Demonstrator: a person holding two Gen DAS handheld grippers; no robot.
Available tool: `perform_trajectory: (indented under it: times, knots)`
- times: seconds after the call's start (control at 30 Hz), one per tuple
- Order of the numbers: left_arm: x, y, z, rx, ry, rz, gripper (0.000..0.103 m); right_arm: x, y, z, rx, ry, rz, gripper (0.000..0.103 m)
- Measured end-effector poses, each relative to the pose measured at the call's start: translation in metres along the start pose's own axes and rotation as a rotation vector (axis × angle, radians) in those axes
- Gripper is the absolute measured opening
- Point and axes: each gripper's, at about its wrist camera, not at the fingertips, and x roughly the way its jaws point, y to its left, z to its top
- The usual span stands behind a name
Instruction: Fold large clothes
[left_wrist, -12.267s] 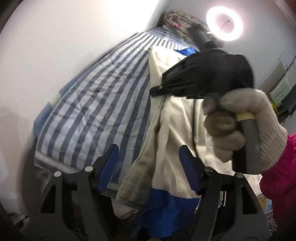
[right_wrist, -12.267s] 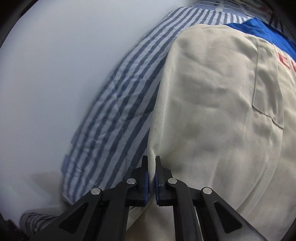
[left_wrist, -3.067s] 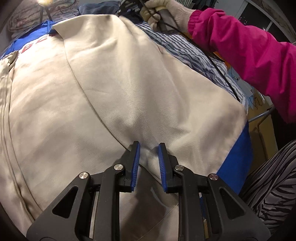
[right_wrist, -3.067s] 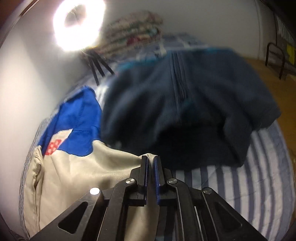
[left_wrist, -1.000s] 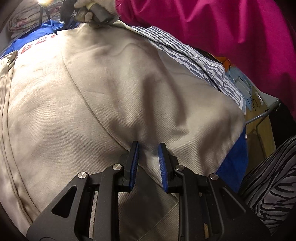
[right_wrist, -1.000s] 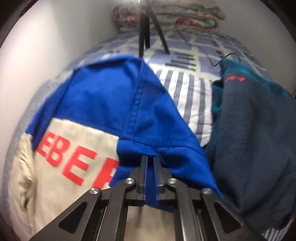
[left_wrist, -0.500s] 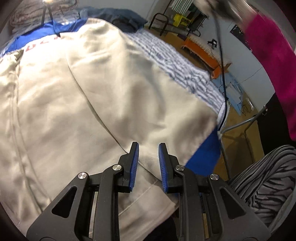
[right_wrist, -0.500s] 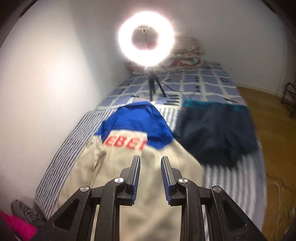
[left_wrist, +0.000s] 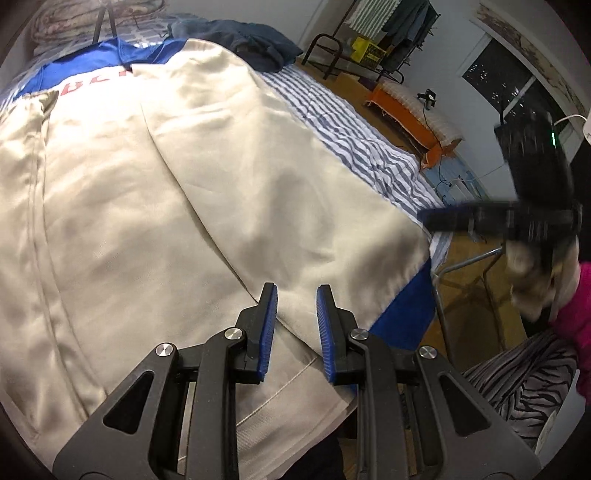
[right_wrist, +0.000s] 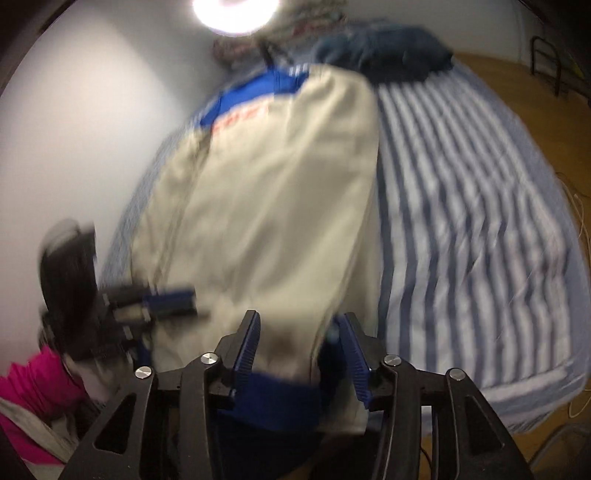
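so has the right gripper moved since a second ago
Yes. The right gripper has left the blue collar end near the ring light and now sits at the jacket's blue hem; its jaws have just been opening, empty.

Bed (left_wrist: 354, 147) with blue-and-white striped cover, pushed against plain white wall (right_wrist: 92, 147). Ring light (right_wrist: 236, 11) glowing at far end of bed, folded patterned quilts (left_wrist: 66, 18) stacked beside it. Wood floor (right_wrist: 491, 77) along bed's open side. Orange low bench (left_wrist: 410, 118), dark metal clothes rack (left_wrist: 399, 33) with hanging garments, dark window (left_wrist: 506, 88) beyond.
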Motion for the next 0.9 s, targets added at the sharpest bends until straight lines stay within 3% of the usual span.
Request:
perform_trajectory:
  times: [0.03, 0.07, 0.1, 0.13, 0.23, 0.27, 0.33, 0.4, 0.47, 0.53, 0.57, 0.6, 0.67, 0.77, 0.9]
  knots:
    - [0.005, 0.001, 0.0, -0.002, 0.008, -0.006, 0.02, 0.008, -0.001, -0.006, -0.002, 0.031, -0.001, 0.05]
    - [0.012, 0.002, -0.001, -0.004, 0.019, 0.0, 0.02, 0.015, -0.002, -0.011, 0.003, 0.058, 0.007, 0.043]
    - [0.016, 0.002, -0.002, -0.004, 0.025, 0.008, 0.02, 0.02, -0.004, -0.015, 0.024, 0.085, 0.049, 0.03]
    - [0.023, 0.003, -0.004, -0.007, 0.038, 0.02, 0.02, 0.022, -0.005, -0.016, 0.052, 0.093, 0.084, 0.01]
    - [0.029, 0.001, -0.008, -0.009, 0.044, 0.037, 0.02, -0.006, -0.005, -0.015, 0.117, 0.0, 0.245, 0.004]
    - [0.028, -0.001, -0.009, 0.002, 0.04, 0.045, 0.02, -0.015, -0.005, -0.016, 0.104, -0.024, 0.245, 0.003]
    - [0.029, -0.005, -0.009, 0.014, 0.042, 0.048, 0.02, -0.019, -0.018, -0.023, 0.124, -0.028, 0.187, 0.003]
    - [0.03, -0.007, -0.009, 0.026, 0.051, 0.051, 0.02, -0.001, -0.035, -0.034, 0.184, 0.038, 0.108, 0.003]
    - [0.028, -0.01, -0.008, 0.026, 0.055, 0.053, 0.02, 0.012, -0.037, -0.041, 0.161, 0.078, 0.048, 0.004]
    - [0.02, -0.012, -0.001, 0.011, 0.044, 0.043, 0.02, 0.011, -0.028, -0.043, 0.11, 0.064, 0.026, 0.012]
    - [0.013, -0.013, 0.006, 0.0, 0.024, 0.046, 0.02, 0.006, -0.025, -0.043, 0.09, 0.048, 0.021, 0.022]
    - [0.006, -0.014, 0.014, -0.006, 0.004, 0.045, 0.02, -0.001, -0.021, -0.043, 0.062, 0.007, 0.002, 0.039]
    - [-0.002, -0.017, 0.035, -0.007, -0.039, 0.05, 0.02, -0.01, -0.02, -0.042, 0.042, -0.058, -0.049, 0.06]
    - [0.002, -0.022, 0.084, -0.013, -0.103, 0.07, 0.02, -0.01, -0.042, -0.038, 0.109, -0.067, -0.003, 0.06]
    - [0.035, -0.019, 0.133, 0.024, -0.129, 0.166, 0.02, 0.012, -0.058, -0.043, 0.164, -0.005, 0.064, 0.047]
